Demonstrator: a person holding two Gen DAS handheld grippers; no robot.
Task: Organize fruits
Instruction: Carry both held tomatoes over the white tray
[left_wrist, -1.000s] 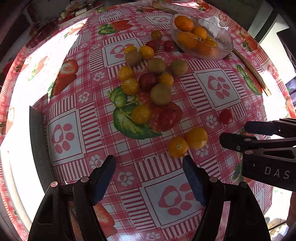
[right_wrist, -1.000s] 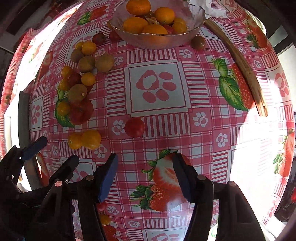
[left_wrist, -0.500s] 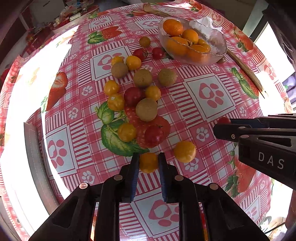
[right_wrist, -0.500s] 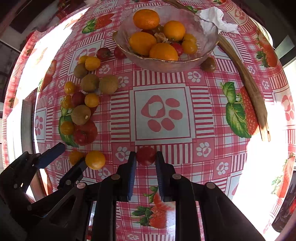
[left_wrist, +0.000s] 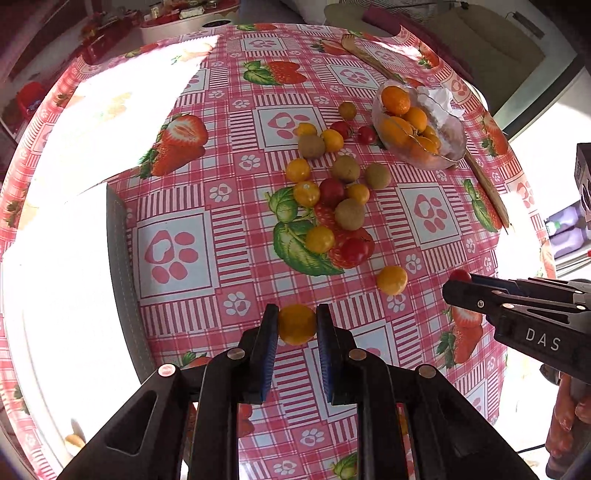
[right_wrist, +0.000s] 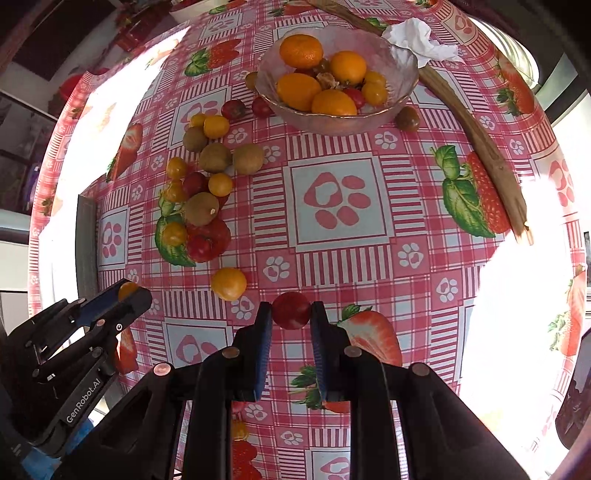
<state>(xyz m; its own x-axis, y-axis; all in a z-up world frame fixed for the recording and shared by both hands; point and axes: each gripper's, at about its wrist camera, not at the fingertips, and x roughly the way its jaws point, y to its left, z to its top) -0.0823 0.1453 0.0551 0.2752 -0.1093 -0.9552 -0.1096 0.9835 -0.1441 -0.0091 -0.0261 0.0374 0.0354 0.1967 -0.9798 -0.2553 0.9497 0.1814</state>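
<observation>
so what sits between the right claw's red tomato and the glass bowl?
Right wrist view: bare tablecloth only, from red tomato to glass bowl.

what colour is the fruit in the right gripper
Red fruit, clearest in the right wrist view.

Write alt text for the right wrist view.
The right gripper grips a red tomato above a strawberry-print tablecloth. The left gripper, at left, holds a yellow fruit. Farther off, a glass bowl of oranges stands beside scattered fruit.

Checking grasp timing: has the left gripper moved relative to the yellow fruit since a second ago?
Yes. The left gripper advanced to the yellow fruit and closed on it.
</observation>
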